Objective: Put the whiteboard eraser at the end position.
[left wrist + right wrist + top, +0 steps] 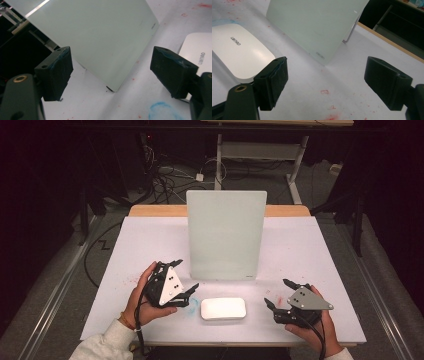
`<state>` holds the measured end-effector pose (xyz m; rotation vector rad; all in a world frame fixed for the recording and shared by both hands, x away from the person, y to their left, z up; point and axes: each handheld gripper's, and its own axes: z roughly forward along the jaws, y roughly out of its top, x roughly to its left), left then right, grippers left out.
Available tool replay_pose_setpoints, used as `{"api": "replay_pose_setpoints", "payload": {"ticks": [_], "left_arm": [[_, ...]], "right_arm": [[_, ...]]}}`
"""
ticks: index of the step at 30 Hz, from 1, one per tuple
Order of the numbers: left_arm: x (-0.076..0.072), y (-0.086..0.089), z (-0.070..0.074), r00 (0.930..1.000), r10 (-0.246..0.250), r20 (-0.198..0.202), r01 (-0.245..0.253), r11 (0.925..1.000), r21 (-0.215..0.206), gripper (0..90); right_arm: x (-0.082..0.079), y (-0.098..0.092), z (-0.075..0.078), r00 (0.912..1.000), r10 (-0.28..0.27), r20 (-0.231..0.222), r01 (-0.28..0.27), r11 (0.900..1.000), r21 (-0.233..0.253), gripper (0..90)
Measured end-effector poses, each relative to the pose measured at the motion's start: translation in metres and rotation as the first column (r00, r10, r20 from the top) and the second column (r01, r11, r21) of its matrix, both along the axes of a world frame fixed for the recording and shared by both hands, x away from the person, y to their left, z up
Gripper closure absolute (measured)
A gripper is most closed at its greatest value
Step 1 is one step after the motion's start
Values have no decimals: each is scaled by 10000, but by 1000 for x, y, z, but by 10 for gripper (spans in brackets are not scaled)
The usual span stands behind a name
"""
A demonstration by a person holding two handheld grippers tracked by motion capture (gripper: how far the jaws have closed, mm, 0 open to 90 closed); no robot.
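Hiding: your whiteboard [226, 235] is standing upright, concealing its own stand and the table [125, 250] strip behind it.
Lying: the white eraser [223, 309], a smooth rounded slab, is resting in front of the board between your grippers, long axis running left to right.
Gaping: your left gripper [183, 277] and right gripper [278, 293] are both spread wide, gripping nothing.
Staining: red specks and a blue smear [162, 111] are marking the matte surface.
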<state>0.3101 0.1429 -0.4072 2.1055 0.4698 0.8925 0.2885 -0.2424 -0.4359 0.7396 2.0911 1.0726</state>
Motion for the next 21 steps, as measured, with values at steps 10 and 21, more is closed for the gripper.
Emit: {"api": "replay_pose_setpoints", "payload": {"ticks": [10,21], "left_arm": [[-4,27,-8,9977,669,76,-667,9974,-254,177],[-7,54,-27,9897,1418,-205,-1423,9895,-235,177]], "right_arm": [[-1,-4,0,9998,-191,55,191,9998,5,199],[2,-9,1,9988,-460,187,457,9989,129,199]]}}
